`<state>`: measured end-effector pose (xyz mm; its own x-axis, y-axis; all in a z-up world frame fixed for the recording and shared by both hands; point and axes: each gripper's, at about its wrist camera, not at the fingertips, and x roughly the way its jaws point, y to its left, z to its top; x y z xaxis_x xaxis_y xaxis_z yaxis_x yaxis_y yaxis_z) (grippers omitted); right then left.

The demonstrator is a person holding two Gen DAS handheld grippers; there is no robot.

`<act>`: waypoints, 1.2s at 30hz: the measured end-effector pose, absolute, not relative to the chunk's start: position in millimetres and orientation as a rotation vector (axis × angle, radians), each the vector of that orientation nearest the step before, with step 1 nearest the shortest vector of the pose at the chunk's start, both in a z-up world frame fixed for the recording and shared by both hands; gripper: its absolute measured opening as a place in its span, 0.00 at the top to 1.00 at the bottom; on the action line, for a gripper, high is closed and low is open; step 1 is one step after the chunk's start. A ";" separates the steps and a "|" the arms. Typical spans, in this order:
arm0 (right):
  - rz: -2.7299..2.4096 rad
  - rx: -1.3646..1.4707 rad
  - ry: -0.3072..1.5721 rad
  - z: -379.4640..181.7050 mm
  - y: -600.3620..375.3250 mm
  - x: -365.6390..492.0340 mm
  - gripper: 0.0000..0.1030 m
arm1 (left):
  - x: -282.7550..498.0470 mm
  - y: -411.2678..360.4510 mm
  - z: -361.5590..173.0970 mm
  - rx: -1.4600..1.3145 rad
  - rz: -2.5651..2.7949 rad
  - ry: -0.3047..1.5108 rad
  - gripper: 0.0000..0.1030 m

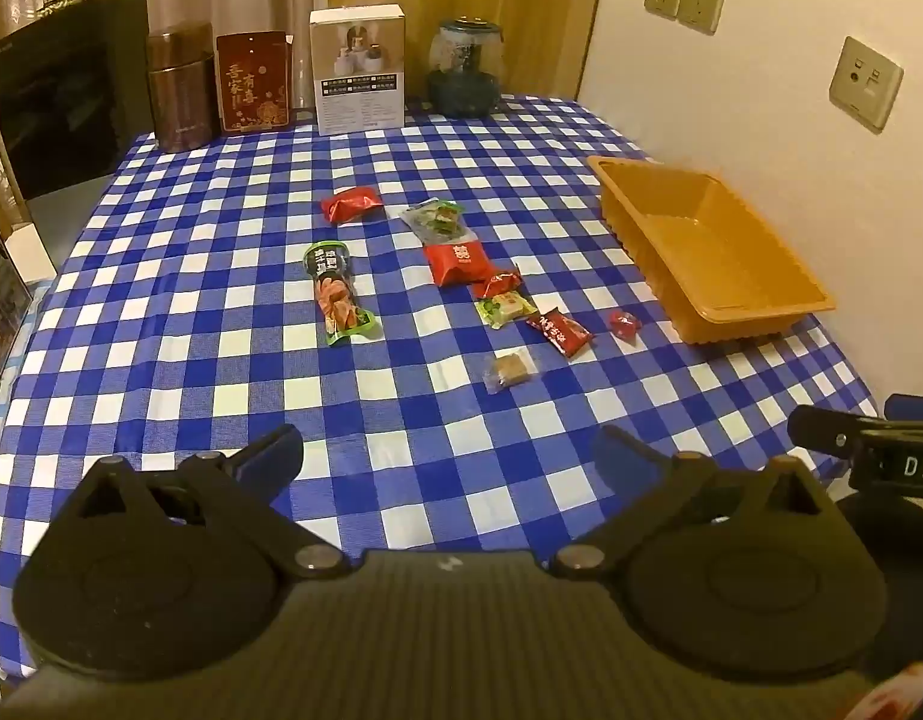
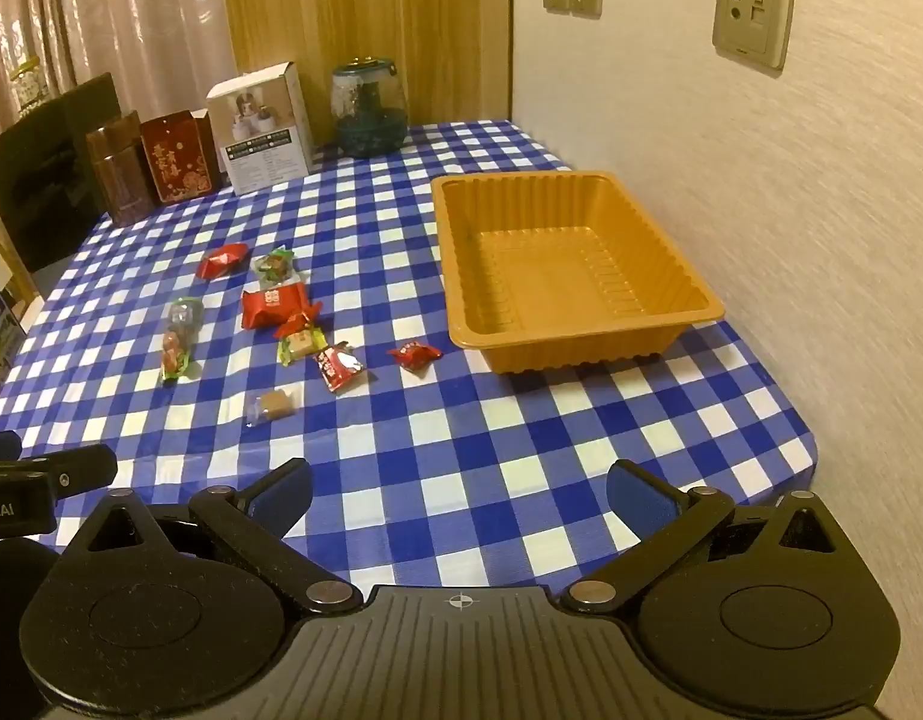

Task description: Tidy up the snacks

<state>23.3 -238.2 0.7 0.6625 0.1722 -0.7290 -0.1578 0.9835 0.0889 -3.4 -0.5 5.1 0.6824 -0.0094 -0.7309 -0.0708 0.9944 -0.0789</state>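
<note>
The right wrist view looks straight into the orange tray (image 2: pixel 572 276), showing its ribbed floor with nothing in it, while the left wrist view catches that tray (image 1: pixel 710 252) only at a slant against the wall, so its near inner wall stays hidden. The left view gives the snacks more clearly: a long green packet (image 1: pixel 339 294) lies left of the cluster, a red wrapped candy (image 1: pixel 351 204) sits farther back, a clear green-topped pouch (image 1: pixel 440 221) touches a red packet (image 1: pixel 461 261), and nearer lie a small red-and-green pair (image 1: pixel 503 299), a dark red sachet (image 1: pixel 559 330), a small red candy (image 1: pixel 625 323) closest to the tray, and a brown cube in clear wrap (image 1: pixel 509 371). All rest on the blue-checked surface (image 1: pixel 221 324), well apart from both tools and outside the tray. Along the back edge stand a brown canister (image 1: pixel 179 87), a red box (image 1: pixel 254 81), a white carton (image 1: pixel 359 69) and a glass jar (image 1: pixel 464 69). The left tongs (image 1: pixel 449 456) hover low over the near edge, fingers spread wide and holding nothing. The right tongs (image 2: pixel 458 489) hover likewise, spread apart and empty, pointed between the snacks and the tray; each tool's side shows at the edge of the other's view.
</note>
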 end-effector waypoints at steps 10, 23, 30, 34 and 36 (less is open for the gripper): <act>0.186 0.015 0.823 0.6 -239.0 23.8 0.00 | -3.8 -1.4 3.8 -0.106 0.035 0.819 0.00; 0.186 0.012 0.826 0.3 -239.5 24.9 0.00 | -3.0 -3.2 1.9 -0.109 0.028 0.825 0.00; 0.185 0.011 0.825 0.4 -238.9 24.4 0.00 | -2.4 -3.5 1.2 -0.111 0.025 0.827 0.00; 0.185 0.010 0.824 0.2 -239.2 24.8 0.00 | -2.6 -3.3 1.1 -0.109 0.025 0.827 0.00; 0.185 0.010 0.824 0.0 -239.2 24.7 0.00 | -2.7 -3.4 0.8 -0.109 0.026 0.827 0.00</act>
<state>24.7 -239.2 0.0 0.6638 0.1673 -0.7289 -0.1596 0.9839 0.0805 -2.7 -3.4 0.8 0.6771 -0.0198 -0.7356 -0.0651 0.9941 -0.0867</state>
